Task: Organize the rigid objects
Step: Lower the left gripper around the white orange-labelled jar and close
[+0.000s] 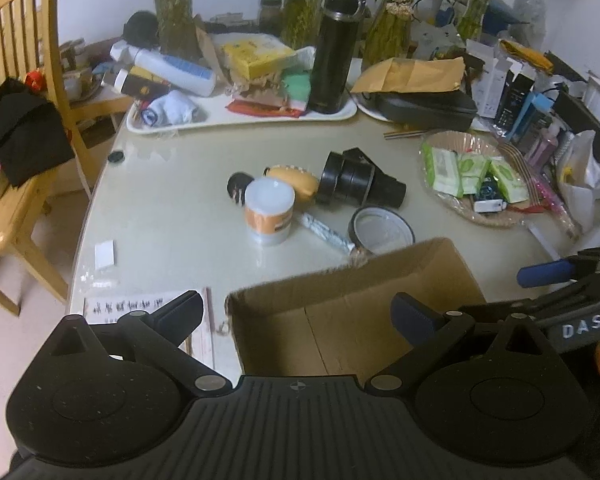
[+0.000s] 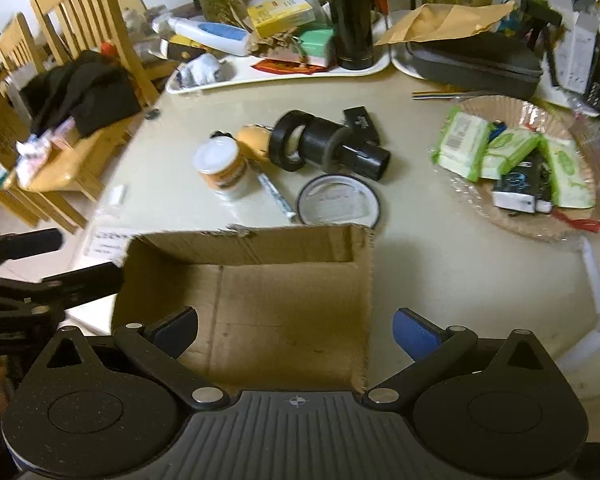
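Note:
An open cardboard box (image 1: 340,312) (image 2: 260,300) stands empty at the near table edge. Beyond it lie a white jar with an orange label (image 1: 269,212) (image 2: 222,168), a black tape roll joined to a black tube (image 1: 358,184) (image 2: 328,146), a yellow object (image 1: 296,180) (image 2: 254,140), a round black-rimmed lid (image 1: 382,230) (image 2: 338,202) and a thin white tube (image 1: 326,234) (image 2: 276,196). My left gripper (image 1: 296,316) is open and empty above the box's left side. My right gripper (image 2: 296,330) is open and empty over the box, and it shows at the right in the left wrist view (image 1: 548,272).
A white tray (image 1: 236,118) with a black flask (image 1: 334,52), bottles and packets stands at the back. A wicker plate (image 1: 476,176) of green wipe packs is at right. A black case (image 1: 428,108) lies behind. Wooden chairs (image 1: 20,80) stand left.

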Motion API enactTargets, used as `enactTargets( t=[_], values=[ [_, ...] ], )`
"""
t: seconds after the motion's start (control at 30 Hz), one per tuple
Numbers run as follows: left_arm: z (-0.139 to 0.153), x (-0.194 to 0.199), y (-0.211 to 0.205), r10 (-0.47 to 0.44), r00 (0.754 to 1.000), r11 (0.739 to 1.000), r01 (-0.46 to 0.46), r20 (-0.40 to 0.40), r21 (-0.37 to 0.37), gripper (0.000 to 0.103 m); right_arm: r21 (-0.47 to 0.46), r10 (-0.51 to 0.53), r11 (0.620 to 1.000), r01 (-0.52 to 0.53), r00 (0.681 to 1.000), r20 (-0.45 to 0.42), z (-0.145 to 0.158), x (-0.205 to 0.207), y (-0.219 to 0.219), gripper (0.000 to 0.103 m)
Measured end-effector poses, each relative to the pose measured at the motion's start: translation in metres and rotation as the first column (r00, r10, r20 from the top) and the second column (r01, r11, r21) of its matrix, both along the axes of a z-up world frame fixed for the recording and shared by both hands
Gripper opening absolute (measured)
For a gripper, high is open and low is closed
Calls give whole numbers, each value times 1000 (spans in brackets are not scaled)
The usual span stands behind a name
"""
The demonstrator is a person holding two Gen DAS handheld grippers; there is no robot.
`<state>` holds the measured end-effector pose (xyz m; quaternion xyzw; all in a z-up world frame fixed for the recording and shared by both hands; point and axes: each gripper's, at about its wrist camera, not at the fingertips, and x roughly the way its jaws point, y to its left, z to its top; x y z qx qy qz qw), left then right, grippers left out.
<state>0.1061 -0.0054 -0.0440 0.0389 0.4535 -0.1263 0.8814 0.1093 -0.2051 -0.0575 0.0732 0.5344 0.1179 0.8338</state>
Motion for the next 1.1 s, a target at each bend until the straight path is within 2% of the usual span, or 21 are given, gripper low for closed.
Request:
enactTargets(
  t=[0.13, 0.27, 0.43, 0.57, 0.77, 0.87, 0.97, 1.0, 1.03, 1.07, 1.1],
  values=[
    [1, 8, -6, -23, 999, 1000, 23, 33, 9, 102, -23, 11, 1000, -11, 1000, 28, 7, 7, 0, 103],
    [1, 18, -6, -24, 998, 999, 26, 51, -32, 102, -52, 14, 999, -10, 997, 75, 13, 14, -3, 103],
    [-6, 34, -7, -2, 999, 998, 5, 33, -65, 102, -69, 21, 997, -15, 996, 91, 6, 32, -6, 103],
    [-10, 45, -4, 17, 999, 996, -13, 48, -88, 102, -66, 12, 998, -4, 993, 116, 0, 46, -6, 103],
    [-22, 63, -2, 18, 998, 998, -14, 64, -53, 102, -10, -19, 1000, 21, 987, 159, -9, 51, -16, 103],
    [-30, 72, -2, 14, 997, 1000, -13, 78, -19, 102, 9, -43, 999, 42, 988, 147, -16, 53, -23, 103],
    [-41, 82, -3, 18, 997, 1000, -19, 82, 17, 101, -15, -81, 996, 84, 987, 137, -24, 56, -27, 103],
    [-44, 84, -4, 19, 997, 1000, -21, 80, 22, 100, -29, -87, 995, 91, 987, 135, -26, 57, -28, 103],
    [-48, 89, -4, 22, 997, 999, -24, 76, 24, 90, -40, -87, 995, 93, 987, 135, -28, 57, -28, 103],
    [-52, 93, -4, 24, 998, 999, -26, 66, 27, 86, -48, -88, 994, 95, 987, 138, -29, 58, -29, 103],
    [-57, 98, -5, 28, 998, 999, -30, 53, 34, 86, -54, -90, 994, 98, 986, 140, -29, 59, -29, 103]
  ],
)
